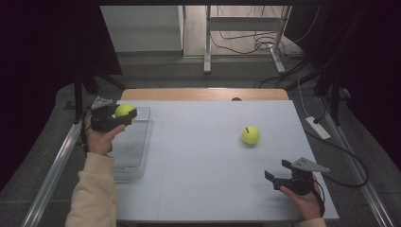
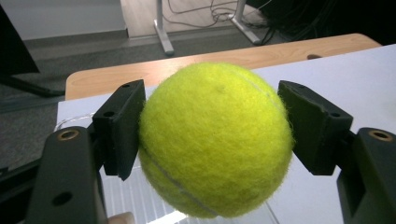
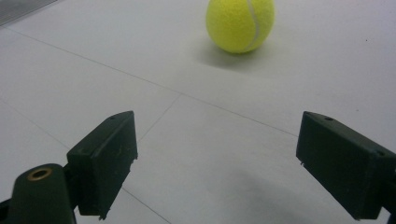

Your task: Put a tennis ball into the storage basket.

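My right claw sits low over the near right corner of the white tabletop, its jaws spread wide with nothing between them, my hand gripping it from below. Beyond it, well apart, the second tennis ball rests on the tabletop with bare surface between. My left claw is raised at the tabletop's left edge, clamped on a tennis ball above the clear tray. A wooden edge lies past the tabletop.
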Demonstrator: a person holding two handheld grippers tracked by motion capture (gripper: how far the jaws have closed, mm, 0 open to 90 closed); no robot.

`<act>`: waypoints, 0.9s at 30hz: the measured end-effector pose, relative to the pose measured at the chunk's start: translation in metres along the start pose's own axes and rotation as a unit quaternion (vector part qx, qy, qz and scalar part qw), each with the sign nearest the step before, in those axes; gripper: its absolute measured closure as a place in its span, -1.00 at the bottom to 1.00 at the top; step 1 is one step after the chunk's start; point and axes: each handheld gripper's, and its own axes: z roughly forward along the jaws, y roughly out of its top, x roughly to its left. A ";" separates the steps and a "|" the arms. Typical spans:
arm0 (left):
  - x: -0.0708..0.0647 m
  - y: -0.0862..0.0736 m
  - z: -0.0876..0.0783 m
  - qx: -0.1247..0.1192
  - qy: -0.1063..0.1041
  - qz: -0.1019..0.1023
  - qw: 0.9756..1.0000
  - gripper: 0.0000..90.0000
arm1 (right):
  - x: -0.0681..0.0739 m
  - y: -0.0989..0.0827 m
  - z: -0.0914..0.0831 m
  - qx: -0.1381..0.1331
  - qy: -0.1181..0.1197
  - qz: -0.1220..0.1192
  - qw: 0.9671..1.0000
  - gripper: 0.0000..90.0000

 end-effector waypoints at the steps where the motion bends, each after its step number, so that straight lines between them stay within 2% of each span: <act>1: 0.001 0.000 0.001 0.002 0.001 -0.001 1.000 -0.38 | 0.000 0.000 0.000 0.000 0.000 0.000 1.000 -0.73; 8: 0.011 0.003 0.009 0.023 0.005 -0.007 1.000 -0.38 | 0.000 0.000 0.000 -0.001 -0.001 0.000 1.000 -0.73; 14: 0.015 0.004 0.016 0.033 0.015 -0.002 0.999 -0.38 | 0.000 0.000 0.001 0.001 0.000 -0.001 1.000 -0.73; 22: 0.018 0.006 0.029 0.064 0.023 0.007 0.998 -0.38 | 0.001 0.000 0.002 0.002 0.001 -0.002 1.000 -0.73; 27: 0.020 0.006 0.033 0.073 0.029 0.010 0.997 -0.38 | 0.000 0.000 0.002 0.003 0.001 -0.001 1.000 -0.73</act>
